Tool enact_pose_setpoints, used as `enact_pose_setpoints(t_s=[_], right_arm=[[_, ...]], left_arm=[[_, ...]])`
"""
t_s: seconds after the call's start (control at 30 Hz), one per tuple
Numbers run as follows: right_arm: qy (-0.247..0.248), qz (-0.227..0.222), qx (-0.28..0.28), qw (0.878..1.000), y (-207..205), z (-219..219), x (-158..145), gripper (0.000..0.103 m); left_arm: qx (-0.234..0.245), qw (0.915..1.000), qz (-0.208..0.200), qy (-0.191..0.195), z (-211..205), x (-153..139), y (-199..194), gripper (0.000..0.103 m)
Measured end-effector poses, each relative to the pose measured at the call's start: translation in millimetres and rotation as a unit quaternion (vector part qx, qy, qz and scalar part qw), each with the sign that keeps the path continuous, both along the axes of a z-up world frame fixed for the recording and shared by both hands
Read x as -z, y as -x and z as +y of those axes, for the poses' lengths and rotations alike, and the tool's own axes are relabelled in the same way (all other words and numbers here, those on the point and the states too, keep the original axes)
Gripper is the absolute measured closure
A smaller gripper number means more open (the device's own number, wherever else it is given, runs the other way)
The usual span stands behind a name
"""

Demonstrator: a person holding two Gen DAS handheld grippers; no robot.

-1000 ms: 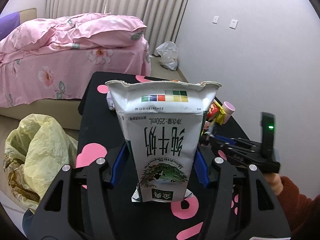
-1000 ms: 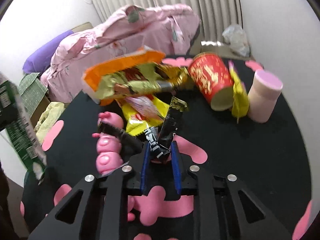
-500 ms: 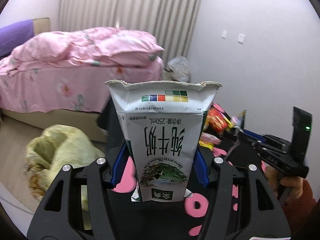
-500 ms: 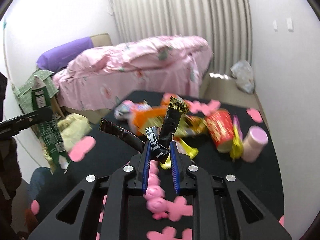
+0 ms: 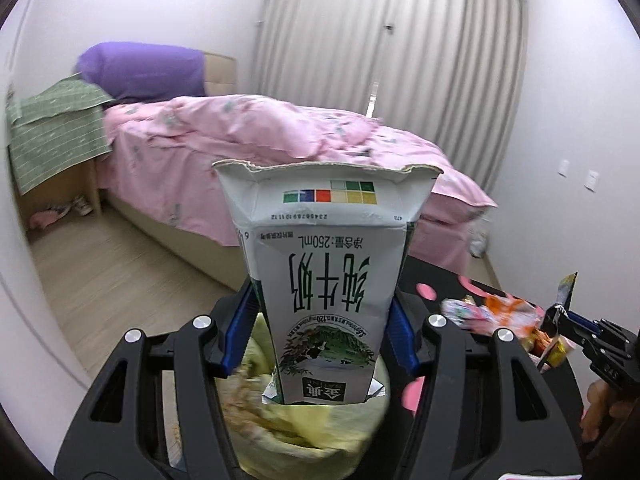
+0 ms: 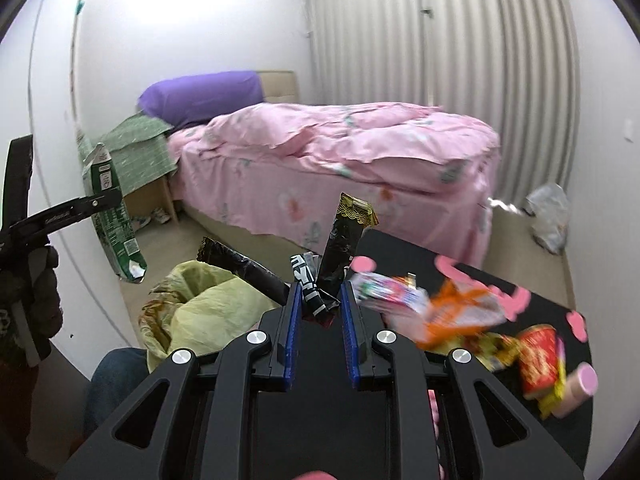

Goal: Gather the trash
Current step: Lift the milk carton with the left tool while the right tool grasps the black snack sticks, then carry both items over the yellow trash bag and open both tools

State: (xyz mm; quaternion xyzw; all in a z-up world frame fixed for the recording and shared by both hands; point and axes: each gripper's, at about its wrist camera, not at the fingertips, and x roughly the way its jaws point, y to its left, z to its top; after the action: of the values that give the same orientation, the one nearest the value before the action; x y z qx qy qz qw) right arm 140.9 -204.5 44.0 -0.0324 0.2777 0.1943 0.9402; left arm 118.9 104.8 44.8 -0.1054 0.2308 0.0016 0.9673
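Observation:
My left gripper (image 5: pixel 322 328) is shut on an empty white and green milk carton (image 5: pixel 326 280), held upside down right above the open yellow trash bag (image 5: pixel 312 432). The carton also shows at the left in the right wrist view (image 6: pixel 114 216). My right gripper (image 6: pixel 318 304) is shut on a bunch of black snack wrappers (image 6: pixel 344 240) and holds them up beside the yellow trash bag (image 6: pixel 208 308), above the black table's edge. The right gripper shows at the right edge of the left wrist view (image 5: pixel 592 336).
The black table with pink spots (image 6: pixel 520 308) holds more trash: an orange wrapper (image 6: pixel 456 312), a red cup (image 6: pixel 538 356), a pink cup (image 6: pixel 578 388). A pink bed (image 6: pixel 340 160) stands behind. A white plastic bag (image 6: pixel 548 216) lies on the floor by the curtain.
Both grippers have swung left, away from the table toward the yellow trash bag, each still holding its load. The carton now hangs over the bag's mouth.

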Motion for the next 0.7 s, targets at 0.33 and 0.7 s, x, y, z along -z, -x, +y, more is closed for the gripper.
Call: enact_pose_setpoints(t_s=[0.33, 0.7], right_arm=[[0.019, 0.021, -0.043, 0.999, -54, 60, 20, 0.084], [0.062, 0.066, -0.134, 0.987, -117, 134, 63, 0.084]], left_arm=[[-0.015, 0.9991, 0.039, -0.006, 17, 72, -56, 0.048], [0.075, 0.9813, 0.172, 0.045, 15, 160, -65, 0.049]])
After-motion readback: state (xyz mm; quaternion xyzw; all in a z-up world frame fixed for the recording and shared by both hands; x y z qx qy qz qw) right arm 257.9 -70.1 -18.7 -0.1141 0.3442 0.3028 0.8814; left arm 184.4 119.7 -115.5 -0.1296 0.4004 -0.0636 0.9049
